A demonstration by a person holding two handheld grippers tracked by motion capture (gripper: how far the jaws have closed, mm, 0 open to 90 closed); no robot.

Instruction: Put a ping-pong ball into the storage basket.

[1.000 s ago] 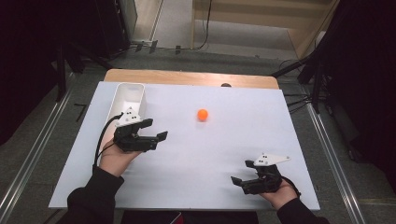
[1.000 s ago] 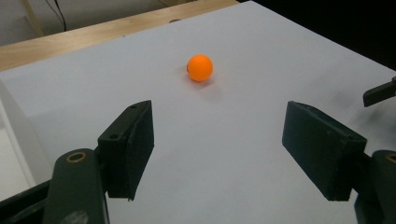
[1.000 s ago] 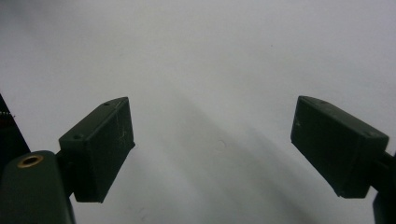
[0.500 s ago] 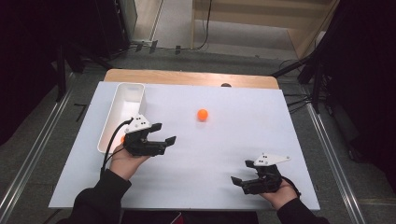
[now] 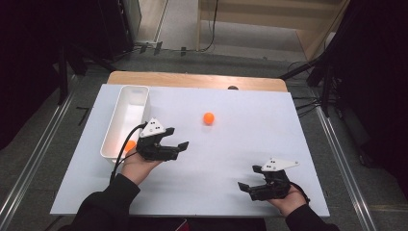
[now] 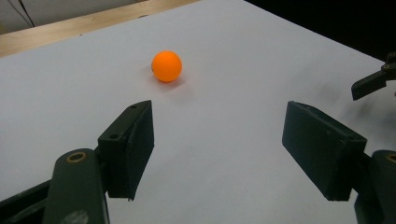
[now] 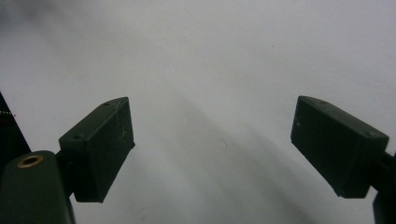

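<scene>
High view: the left tongs [image 5: 179, 147] hover spread and empty beside the white plastic bin [image 5: 126, 118] at the desk's [image 5: 250, 120] left edge, aimed at the orange ball [image 5: 208, 118] near the desk's middle, likely the next pick. 1 more ball [image 5: 129, 146] lies in the bin.

Left gripper view: the smooth, round ball [image 6: 166, 66] sits ahead on the matte white surface.

Right gripper view: the right tongs [image 7: 212, 154] gape over bare desk near the front right corner.
</scene>
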